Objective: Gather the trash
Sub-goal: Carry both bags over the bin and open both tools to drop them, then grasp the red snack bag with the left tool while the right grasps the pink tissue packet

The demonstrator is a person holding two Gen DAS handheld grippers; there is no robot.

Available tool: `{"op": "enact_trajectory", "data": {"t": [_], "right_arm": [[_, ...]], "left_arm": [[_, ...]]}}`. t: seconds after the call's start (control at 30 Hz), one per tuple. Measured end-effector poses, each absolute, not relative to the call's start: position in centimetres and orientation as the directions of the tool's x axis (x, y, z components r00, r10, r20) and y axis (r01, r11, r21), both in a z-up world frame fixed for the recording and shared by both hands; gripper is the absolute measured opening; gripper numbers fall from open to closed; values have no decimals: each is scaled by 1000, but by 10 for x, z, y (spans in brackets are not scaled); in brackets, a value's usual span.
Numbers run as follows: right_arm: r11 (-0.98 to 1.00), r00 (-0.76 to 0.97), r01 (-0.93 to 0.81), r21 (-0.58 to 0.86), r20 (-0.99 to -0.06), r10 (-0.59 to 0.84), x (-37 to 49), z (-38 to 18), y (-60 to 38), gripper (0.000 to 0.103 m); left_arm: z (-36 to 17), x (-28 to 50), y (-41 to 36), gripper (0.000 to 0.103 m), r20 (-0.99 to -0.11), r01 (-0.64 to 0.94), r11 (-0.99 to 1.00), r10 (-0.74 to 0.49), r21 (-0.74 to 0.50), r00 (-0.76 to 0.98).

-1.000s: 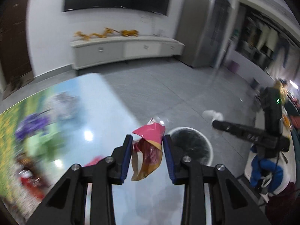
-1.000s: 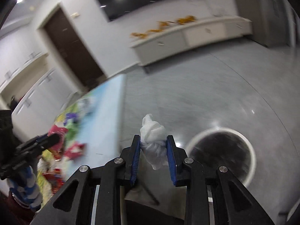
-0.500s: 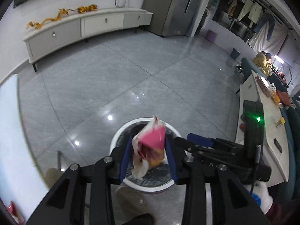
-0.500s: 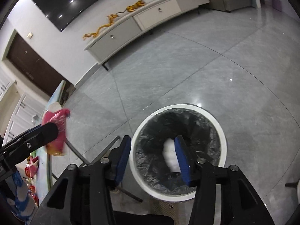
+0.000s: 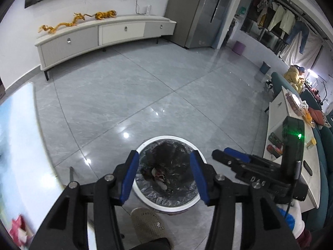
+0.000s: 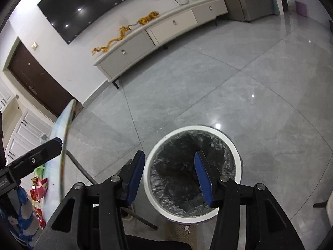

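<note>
A round white trash bin (image 5: 145, 195) with a black liner stands on the grey floor, also in the right wrist view (image 6: 152, 195). My left gripper (image 5: 164, 176) is open and empty right above it. Dropped trash (image 5: 159, 176), pink and white scraps, lies at the bin's bottom. My right gripper (image 6: 169, 175) is open and empty over the bin's left half; it shows in the left wrist view (image 5: 233, 155) to the right of the bin. More red wrappers (image 6: 38, 187) lie on the table at the left.
The table (image 5: 20, 145) with a printed cloth stands left of the bin; its edge shows in the right wrist view (image 6: 64, 145). A slipper (image 5: 148, 221) sits in front of the bin. A white side table (image 5: 276, 120) with clutter stands right. A long cabinet (image 5: 104, 35) lines the far wall.
Both grippers swung from the table to over the bin. The right let go of the white tissue first, then the left opened and dropped the pink wrapper into the bin.
</note>
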State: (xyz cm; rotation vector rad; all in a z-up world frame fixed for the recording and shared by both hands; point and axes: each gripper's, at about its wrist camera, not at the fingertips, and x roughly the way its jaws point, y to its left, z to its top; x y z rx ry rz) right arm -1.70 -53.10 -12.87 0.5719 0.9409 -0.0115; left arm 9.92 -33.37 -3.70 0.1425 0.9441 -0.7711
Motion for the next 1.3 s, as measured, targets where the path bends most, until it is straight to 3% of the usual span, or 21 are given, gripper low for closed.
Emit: {"op": "enact_trajectory", "data": {"t": [0.27,0.4,0.53,0.83,1.1,1.3], "right_arm": [[882,657,150,448,-711,249,-29,-74,-495,49],[889,673,100,447,-688,270,-32,-51,-473,50],[898,685,38,439,-666,297,-37,-30,-447,55],[902,681,-97,420,-634,368,-43,2,-387,56],[891,637,-228,393,-632,442,-50,12,-334,64],[874,575,-291,390,-659,486,-41,2,-296,68]], "left_arm": [[-9,73,-263,50,-731,612,772,-517,-172,445],[1,59,-213,58,-706,582,794,-513,-175,489],[8,45,-161,59,-685,542,829,-476,-139,552],[14,11,-45,59,-652,407,907,-375,-110,659],[-22,-21,13,59,-700,344,935,-300,-83,648],[-43,-27,13,59,-719,357,927,-323,-111,615]]}}
